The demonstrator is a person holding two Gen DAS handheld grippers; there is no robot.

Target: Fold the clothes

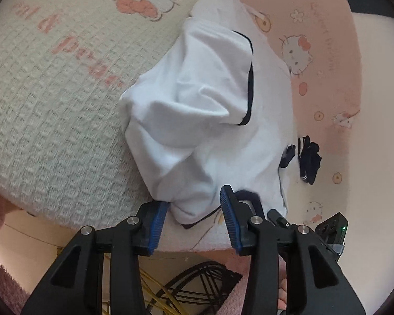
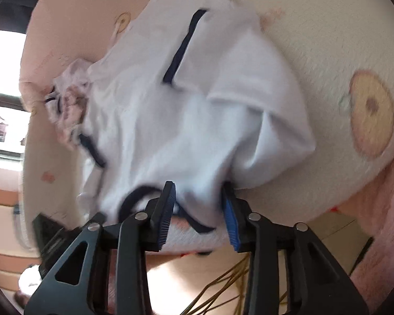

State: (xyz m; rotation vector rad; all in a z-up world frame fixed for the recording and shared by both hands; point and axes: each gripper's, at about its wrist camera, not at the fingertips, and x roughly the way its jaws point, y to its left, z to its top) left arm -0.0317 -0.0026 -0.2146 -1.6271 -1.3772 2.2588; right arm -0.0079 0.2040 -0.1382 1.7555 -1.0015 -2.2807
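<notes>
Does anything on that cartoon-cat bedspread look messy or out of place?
Yes. The white shirt with navy trim lies crumpled and bunched rather than flat, one part flopped over its middle. A small dark garment sits loose beside it, and another crumpled light cloth lies at the shirt's far end.

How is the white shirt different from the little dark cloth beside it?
The white shirt with navy trim is big and pale; the small navy cloth is tiny and dark. The shirt lies in loose folds; the navy cloth is bunched tight. Both lie on the cartoon-cat bedding.
</notes>
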